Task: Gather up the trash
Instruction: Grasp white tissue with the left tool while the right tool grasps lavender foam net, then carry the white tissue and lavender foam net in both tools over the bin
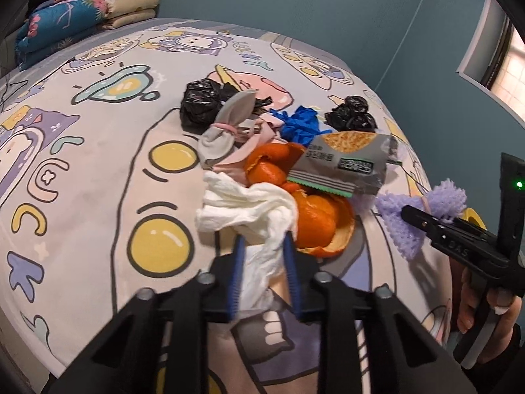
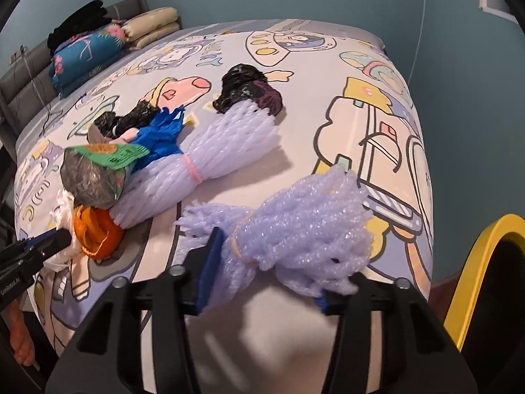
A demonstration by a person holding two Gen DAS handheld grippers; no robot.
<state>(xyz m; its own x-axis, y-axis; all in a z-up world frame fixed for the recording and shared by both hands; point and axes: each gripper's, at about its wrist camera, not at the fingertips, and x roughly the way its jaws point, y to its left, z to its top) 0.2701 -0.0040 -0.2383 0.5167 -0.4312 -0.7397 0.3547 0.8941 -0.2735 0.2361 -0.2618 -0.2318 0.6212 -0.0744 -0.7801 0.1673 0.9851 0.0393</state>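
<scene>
Orange peel point(image 1: 315, 220), snack wrapper point(image 1: 344, 161) crowd the tissue point(image 1: 249, 207) — bedsheet point(image 1: 98, 164) beneath

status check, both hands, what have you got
Left gripper shut on white tissue. Right gripper shut on purple foam net. Orange peel, wrapper still on bed.

Raised letters "DAS" on the black plastic body of the right gripper point(image 1: 414, 217), seen from the left wrist. Dark print on the crinkled grey foil snack wrapper point(image 1: 344, 161), too small and mirrored to read. Nothing else legible.
</scene>
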